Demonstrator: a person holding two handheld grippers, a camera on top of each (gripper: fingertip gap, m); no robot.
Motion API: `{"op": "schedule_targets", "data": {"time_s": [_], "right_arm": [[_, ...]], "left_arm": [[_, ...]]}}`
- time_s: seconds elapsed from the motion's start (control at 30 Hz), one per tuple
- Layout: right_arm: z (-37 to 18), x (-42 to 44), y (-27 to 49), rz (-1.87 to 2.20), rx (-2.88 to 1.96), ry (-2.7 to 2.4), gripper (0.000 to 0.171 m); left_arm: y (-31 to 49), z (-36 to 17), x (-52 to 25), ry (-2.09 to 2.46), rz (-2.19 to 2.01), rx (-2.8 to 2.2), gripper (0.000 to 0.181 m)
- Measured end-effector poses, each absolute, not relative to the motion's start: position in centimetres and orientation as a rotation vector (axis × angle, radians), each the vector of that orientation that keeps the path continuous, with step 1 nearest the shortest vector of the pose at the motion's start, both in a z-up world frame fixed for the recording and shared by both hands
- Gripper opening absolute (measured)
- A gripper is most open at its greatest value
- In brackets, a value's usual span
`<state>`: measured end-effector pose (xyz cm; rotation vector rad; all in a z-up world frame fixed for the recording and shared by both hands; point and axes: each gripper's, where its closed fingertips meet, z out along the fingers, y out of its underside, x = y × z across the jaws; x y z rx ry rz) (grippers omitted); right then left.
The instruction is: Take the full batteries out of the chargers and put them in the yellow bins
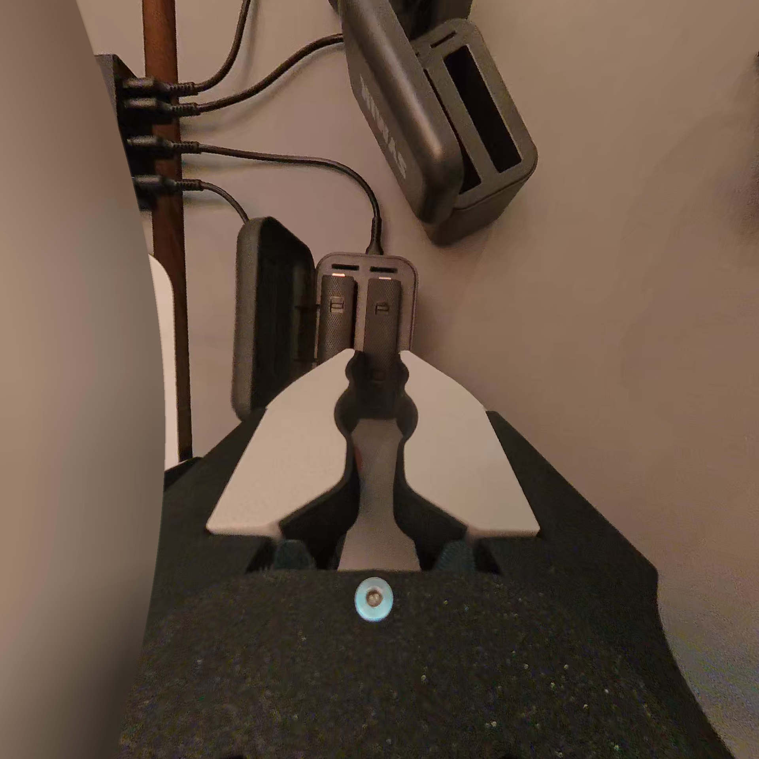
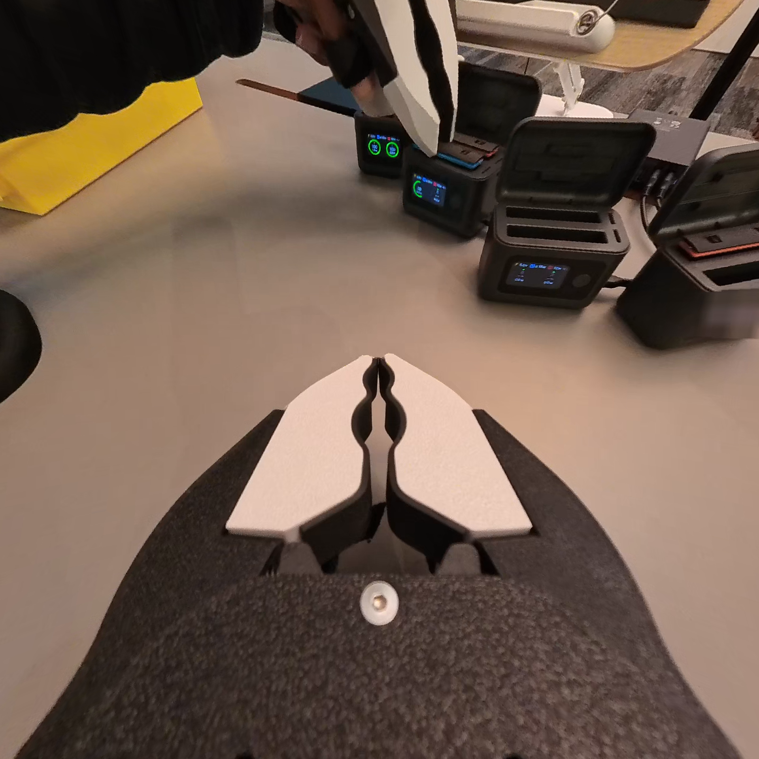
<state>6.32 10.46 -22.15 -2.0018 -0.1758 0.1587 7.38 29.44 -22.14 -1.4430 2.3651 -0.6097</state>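
Left wrist view: looking down on an open charger (image 1: 366, 306) with two batteries standing in its slots. Left gripper (image 1: 376, 357) closing narrowly about the right-hand battery (image 1: 382, 320), jaws pressing its two sides; neighbouring battery (image 1: 337, 312) sitting just beside, untouched. Lid (image 1: 272, 316) lying open to the left, cable (image 1: 328, 164) running in from the back. Pulling straight along the slot, no twisting, keeping clear of the neighbour and lid, probably serving best.

Right wrist view: right gripper (image 2: 378, 359) hanging over bare worktop (image 2: 205, 287), jaws all but touching, holding nothing. Left gripper (image 2: 431, 135) reaching down into the second charger (image 2: 447, 193) of the row. Bin (image 2: 102, 139) waiting far left, well apart from the chargers. Steadying the charger with the idle gripper possibly helping, should it lift.
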Motion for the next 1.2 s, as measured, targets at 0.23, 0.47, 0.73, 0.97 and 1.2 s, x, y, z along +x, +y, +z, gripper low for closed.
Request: {"op": "schedule_targets", "data": {"time_s": [0.23,0.47,0.73,0.97,1.2], "right_arm": [[-22.0,6.4,10.4,0.151,-1.998,-0.176,0.0],[-21.7,6.3,10.3,0.154,-1.987,-0.181,0.0],[-20.9,6.8,10.3,0.139,-1.958,-0.152,0.0],[-21.1,7.0,10.4,0.131,-1.966,-0.144,0.0],[-21.9,7.1,10.5,0.109,-1.99,-0.151,0.0]], "left_arm": [[29.6,-22.1,7.3,2.366,-0.532,-1.423,0.015],[29.9,-17.3,5.0,2.222,-0.543,-1.408,0.023],[37.6,-2.1,-7.3,1.505,-0.418,-1.387,0.0],[44.9,-5.9,-25.0,1.277,0.038,-1.816,0.0],[47.0,-16.1,-30.6,1.527,0.295,-1.954,0.017]]}}
